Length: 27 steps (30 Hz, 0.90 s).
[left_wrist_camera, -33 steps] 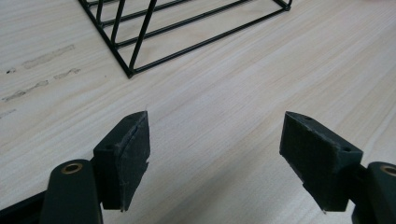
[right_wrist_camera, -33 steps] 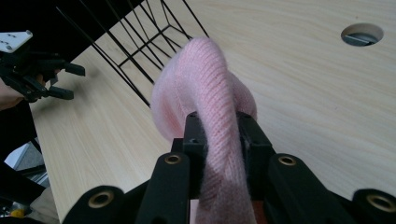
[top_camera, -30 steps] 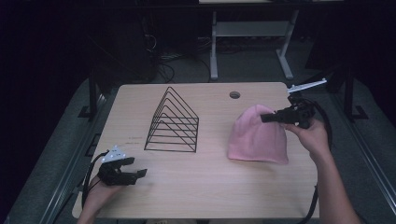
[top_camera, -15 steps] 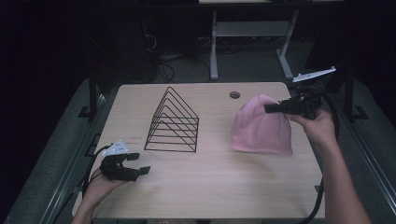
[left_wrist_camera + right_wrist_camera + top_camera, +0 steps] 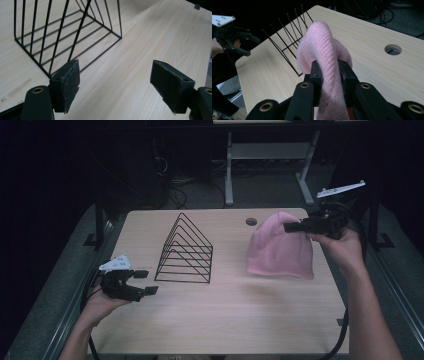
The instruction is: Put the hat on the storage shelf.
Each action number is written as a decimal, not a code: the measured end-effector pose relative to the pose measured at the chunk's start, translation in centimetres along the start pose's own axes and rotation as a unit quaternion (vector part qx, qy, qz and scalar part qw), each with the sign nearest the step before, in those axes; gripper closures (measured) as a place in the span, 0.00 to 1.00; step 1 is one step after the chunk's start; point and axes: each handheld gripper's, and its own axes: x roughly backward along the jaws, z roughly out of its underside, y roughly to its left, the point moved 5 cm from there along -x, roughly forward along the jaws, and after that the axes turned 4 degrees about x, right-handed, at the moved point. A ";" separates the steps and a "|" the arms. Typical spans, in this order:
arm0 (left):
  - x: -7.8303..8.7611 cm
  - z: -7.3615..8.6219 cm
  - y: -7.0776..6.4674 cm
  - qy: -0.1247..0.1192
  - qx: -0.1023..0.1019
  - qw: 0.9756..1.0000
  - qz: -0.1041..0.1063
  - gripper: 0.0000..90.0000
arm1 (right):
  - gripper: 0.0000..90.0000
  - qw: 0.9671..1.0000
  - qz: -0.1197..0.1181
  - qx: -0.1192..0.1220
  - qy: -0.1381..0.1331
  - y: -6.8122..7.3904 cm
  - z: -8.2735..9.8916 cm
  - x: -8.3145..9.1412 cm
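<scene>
A pink knit beanie [image 5: 280, 251] hangs over the right side of the table, its top edge pinched by my right gripper [image 5: 290, 226], which is shut on it; its lower rim rests on the wood. In the right gripper view the pink knit [image 5: 322, 45] bulges up from between the two black jaws. A black wire triangular rack [image 5: 186, 251] stands mid-table. My left gripper [image 5: 146, 282] hovers at the front left, open and holding nothing, just left of the rack. The left gripper view has the rack's wires [image 5: 62, 32] just beyond the spread pads [image 5: 65, 86].
The light wooden table [image 5: 220, 315] has a round cable hole [image 5: 251, 222] near its far edge, beside the beanie. Beyond the table stand a white metal frame [image 5: 265, 155] and cables on a dark floor. Black cables trail from both grippers.
My right gripper has lifted the beanie's top edge higher and a little to the right, so the beanie stands taller. The left gripper has shifted slightly forward and right toward the rack.
</scene>
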 end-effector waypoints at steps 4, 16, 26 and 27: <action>0.2 -1.4 0.3 0.006 -0.005 1.000 0.011 0.26 | 0.85 1.000 0.001 0.003 0.000 0.2 -0.6 0.0; 1.1 -5.2 0.2 0.000 -0.028 0.999 0.021 0.25 | 0.85 1.000 -0.009 0.025 -0.010 1.7 -3.0 -0.2; 1.1 -7.8 0.2 0.003 -0.043 0.999 0.030 0.25 | 0.85 0.998 -0.026 0.050 -0.015 3.2 -6.3 -1.0; 1.1 -8.0 0.2 0.003 -0.046 0.998 0.031 0.25 | 0.85 0.998 -0.026 0.050 -0.015 3.2 -6.3 -1.0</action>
